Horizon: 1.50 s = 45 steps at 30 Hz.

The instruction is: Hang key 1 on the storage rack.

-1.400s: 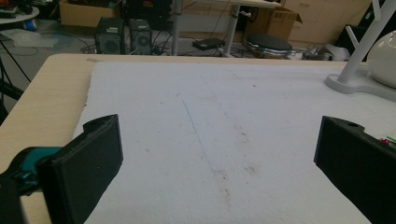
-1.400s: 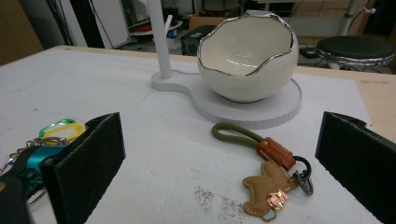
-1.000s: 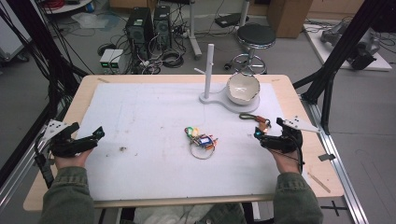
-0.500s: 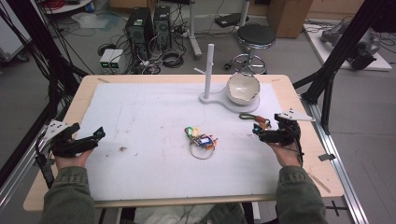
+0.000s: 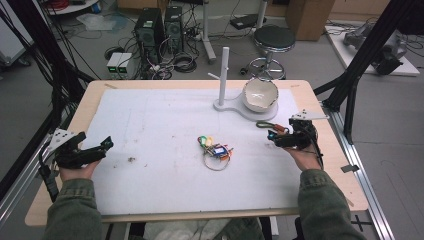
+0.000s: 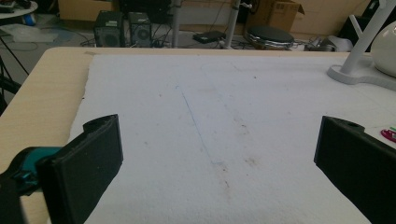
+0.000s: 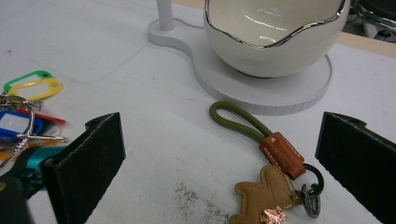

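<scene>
- In the right gripper view, the bear charm [image 7: 263,196] on the key strap [image 7: 261,154] is cut off at the bottom edge, so its lower part is out of sight.
- The key tags [image 7: 28,109] run off the left edge there, and one black jaw covers part of them.
- The bowl [image 7: 275,32] loses its top at the upper edge.
- In the high view, the key strap [image 5: 272,127] is too small to make out, and the right gripper [image 5: 280,140] covers one end of it.
- In the left gripper view, the bowl [image 6: 385,51] is cut off at the right edge, and the pink tag [image 6: 388,135] peeks out beside a jaw, mostly cut off.
- The small dark speck [image 5: 131,159] on the mat is too tiny to name.
</scene>
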Each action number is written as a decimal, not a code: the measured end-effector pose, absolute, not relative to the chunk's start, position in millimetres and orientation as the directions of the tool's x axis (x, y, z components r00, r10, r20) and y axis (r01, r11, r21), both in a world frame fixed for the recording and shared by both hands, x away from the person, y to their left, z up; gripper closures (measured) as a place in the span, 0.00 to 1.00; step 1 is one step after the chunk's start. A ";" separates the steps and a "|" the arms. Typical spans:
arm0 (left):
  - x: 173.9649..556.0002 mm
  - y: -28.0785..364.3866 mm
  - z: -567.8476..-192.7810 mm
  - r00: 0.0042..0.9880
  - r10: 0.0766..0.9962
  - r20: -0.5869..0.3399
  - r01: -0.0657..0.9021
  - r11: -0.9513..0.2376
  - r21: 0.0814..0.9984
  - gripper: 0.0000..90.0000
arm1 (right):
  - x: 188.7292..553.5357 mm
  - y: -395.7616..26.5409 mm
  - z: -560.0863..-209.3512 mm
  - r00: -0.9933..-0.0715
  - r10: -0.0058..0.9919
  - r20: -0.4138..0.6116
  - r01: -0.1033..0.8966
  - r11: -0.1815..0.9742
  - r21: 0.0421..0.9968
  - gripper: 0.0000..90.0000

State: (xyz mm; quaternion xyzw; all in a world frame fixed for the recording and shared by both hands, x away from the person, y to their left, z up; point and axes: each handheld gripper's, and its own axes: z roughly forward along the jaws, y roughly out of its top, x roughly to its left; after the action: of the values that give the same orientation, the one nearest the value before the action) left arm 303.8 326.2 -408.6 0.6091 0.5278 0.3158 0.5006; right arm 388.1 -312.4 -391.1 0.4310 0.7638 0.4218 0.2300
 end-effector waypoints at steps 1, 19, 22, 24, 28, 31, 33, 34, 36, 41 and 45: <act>304.0 326.4 -408.6 0.243 0.959 -0.144 0.328 0.058 0.943 0.02 | 388.1 -312.4 -391.1 -0.523 0.852 0.012 0.464 0.273 0.843 0.01; 305.1 326.2 -409.1 0.246 0.958 -0.150 0.329 0.063 0.942 0.02 | 432.3 -317.3 -384.0 -0.542 0.840 0.026 0.552 0.332 0.765 0.01; 305.2 325.9 -409.2 0.247 0.957 -0.151 0.330 0.063 0.942 0.02 | 437.7 -318.2 -384.7 -0.546 0.837 0.024 0.560 0.343 0.754 0.01; 305.2 325.6 -409.3 0.249 0.957 -0.150 0.330 0.062 0.942 0.02 | 444.0 -319.5 -383.9 -0.547 0.836 0.028 0.573 0.351 0.741 0.01; 305.8 325.7 -409.7 0.247 0.957 -0.152 0.334 0.063 0.941 0.02 | 453.8 -323.0 -383.8 -0.539 0.840 0.055 0.594 0.333 0.732 0.01; 305.9 325.5 -409.7 0.248 0.957 -0.152 0.335 0.062 0.940 0.02 | 457.6 -325.0 -385.8 -0.529 0.846 0.063 0.618 0.334 0.712 0.01; 306.1 325.2 -409.9 0.248 0.957 -0.153 0.334 0.064 0.940 0.02 | 461.0 -327.2 -386.0 -0.521 0.851 0.072 0.628 0.325 0.707 0.01; 306.2 325.3 -409.8 0.248 0.957 -0.152 0.337 0.062 0.940 0.02 | 461.0 -327.2 -386.0 -0.521 0.851 0.072 0.628 0.325 0.707 0.01; 306.4 325.2 -409.9 0.249 0.956 -0.154 0.336 0.064 0.940 0.02 | 465.7 -328.7 -386.1 -0.515 0.854 0.067 0.640 0.332 0.693 0.01; 306.6 325.4 -410.0 0.250 0.956 -0.152 0.338 0.061 0.939 0.02 | 481.0 -327.1 -385.8 -0.540 0.841 0.039 0.666 0.399 0.630 0.01; 306.4 325.5 -410.0 0.251 0.956 -0.152 0.339 0.061 0.939 0.02 | 487.4 -328.6 -389.5 -0.543 0.839 0.027 0.679 0.420 0.602 0.01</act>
State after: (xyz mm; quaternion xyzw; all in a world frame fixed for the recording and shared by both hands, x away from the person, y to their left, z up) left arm 306.4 325.5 -410.0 0.6121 0.5287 0.3082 0.5007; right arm 487.4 -328.6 -389.5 0.4567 0.8310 0.2849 0.1403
